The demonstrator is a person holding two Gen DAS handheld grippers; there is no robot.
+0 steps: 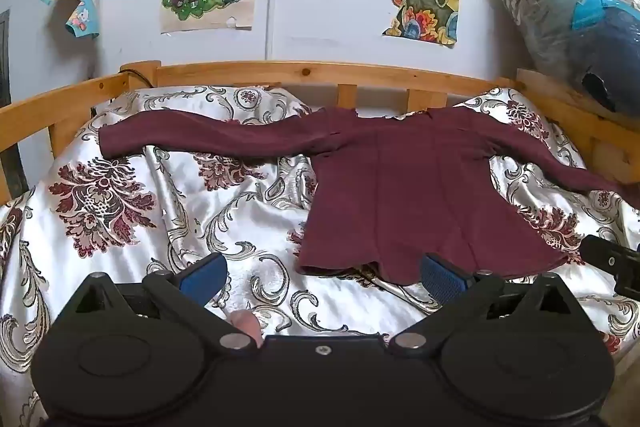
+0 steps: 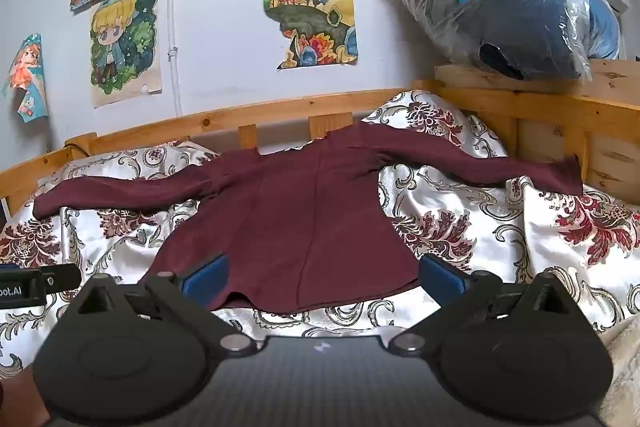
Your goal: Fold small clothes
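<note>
Maroon long-sleeve top (image 1: 404, 195) lies flat on bed cover (image 1: 160, 227); hem toward camera, neck toward wooden rail (image 1: 304, 71), sleeves spread L/R, long axis across the bed. Left gripper (image 1: 320, 277) spread wide, nothing between pads, just short of hem.

Right wrist view: same layout. Right gripper (image 2: 322, 277) spread wide over hem, not pinching. Left unit's label reads "oot.AI", partly cut off.

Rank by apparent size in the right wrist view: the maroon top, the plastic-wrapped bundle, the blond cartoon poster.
1. maroon top, spread wide across the bedspread.
2. plastic-wrapped bundle.
3. blond cartoon poster.
The top lies nearer the camera, so these are looks only, not true sizes.
</note>
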